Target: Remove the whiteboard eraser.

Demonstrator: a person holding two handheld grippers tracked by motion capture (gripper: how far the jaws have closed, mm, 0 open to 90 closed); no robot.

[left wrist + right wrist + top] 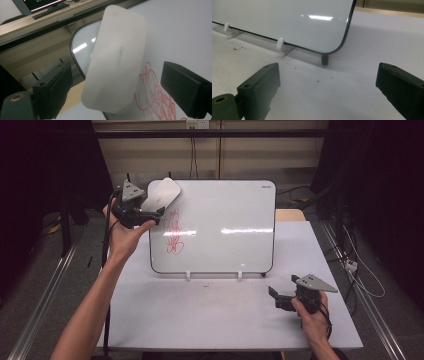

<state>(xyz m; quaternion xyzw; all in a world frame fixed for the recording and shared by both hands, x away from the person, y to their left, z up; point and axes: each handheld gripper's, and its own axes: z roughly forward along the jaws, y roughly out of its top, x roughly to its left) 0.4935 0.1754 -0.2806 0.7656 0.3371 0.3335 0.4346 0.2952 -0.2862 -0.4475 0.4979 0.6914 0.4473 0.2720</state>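
At the left gripper [117, 68]: jaws apart, one on each side of the white eraser [162, 194]; in the left gripper view a gap shows between each black jaw and the eraser's long edges, so neither pad presses on it.
Left hand [122, 237]: raised at the whiteboard's left edge, palm wrapped around the gripper body, which points toward the board's upper left corner.
Eraser: a rounded oblong, tilted, lying over the upper left corner of the whiteboard [225, 210], with its upper end reaching past the board's rim; its broad pale face, with faint lettering, turns toward the gripper's camera. Whether it rests flat on the board I cannot tell.
Red scribble [172, 232]: a tangle of looping lines on the left part of the board, just below the eraser, running down toward the board's middle height.
Whiteboard: leaning upright at the far half of the table [200, 315], dark rim, rounded corners, propped on two white clips [280, 43] along its lower edge and a small black foot [325, 60] under its right corner.
Right gripper [327, 72]: jaws wide apart with nothing between them, low over the bare table near the board's lower right corner, aimed at that corner.
Right hand [312, 317]: at the table's near right side, well apart from the eraser.
Background: a monitor [37, 5] and a keyboard [50, 11] on a desk beyond the board.
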